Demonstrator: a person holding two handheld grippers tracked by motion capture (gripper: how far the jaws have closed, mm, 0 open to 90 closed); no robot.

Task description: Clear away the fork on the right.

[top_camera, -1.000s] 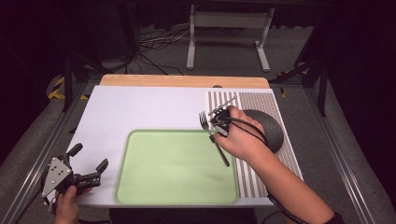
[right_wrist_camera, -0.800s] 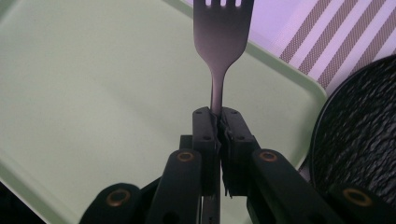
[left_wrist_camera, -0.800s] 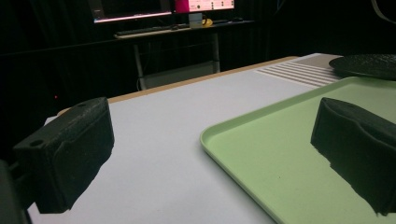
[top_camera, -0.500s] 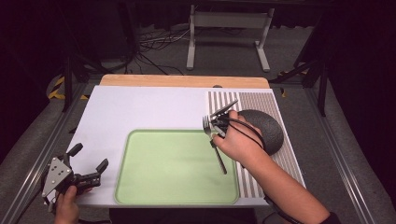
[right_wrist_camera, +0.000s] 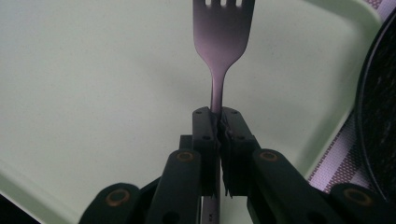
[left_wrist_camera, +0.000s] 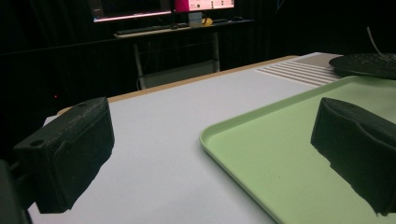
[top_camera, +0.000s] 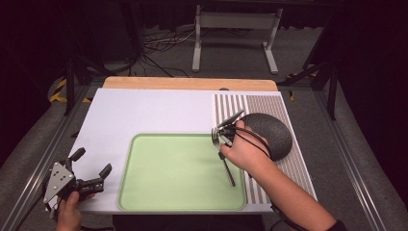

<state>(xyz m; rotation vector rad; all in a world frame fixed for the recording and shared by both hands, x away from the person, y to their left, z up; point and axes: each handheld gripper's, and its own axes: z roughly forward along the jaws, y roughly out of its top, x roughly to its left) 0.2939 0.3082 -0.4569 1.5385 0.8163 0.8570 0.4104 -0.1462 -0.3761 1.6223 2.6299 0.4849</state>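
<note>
Fork [right_wrist_camera: 223, 44] is sitting clamped in the right tongs [right_wrist_camera: 218, 122], pinched by the neck just below the tines, and it's hanging over the right side of the green tray [top_camera: 144, 192] with the handle poking out under the person's hand in the high view. The tray is lying on a white worktop [top_camera: 144, 115], which is taking up most of the scene, with a wooden strip [top_camera: 190, 83] running along its far edge. To the right of the tray a striped mat [top_camera: 269, 103] is covering the worktop, and a dark round plate [top_camera: 274, 132] is resting on it, just beside the right tongs.

The room is looking pretty dark all round: grey floor, a tangle of cables [top_camera: 159, 48] and a metal stand [top_camera: 235, 29] behind the worktop, and a lit monitor [left_wrist_camera: 135, 11] on a desk farther off.

The left tongs [top_camera: 89, 168] are hanging out at the near left corner, jaws spread wide with nothing in them, well apart from the fork. Nothing is lying on the tray under the fork.
</note>
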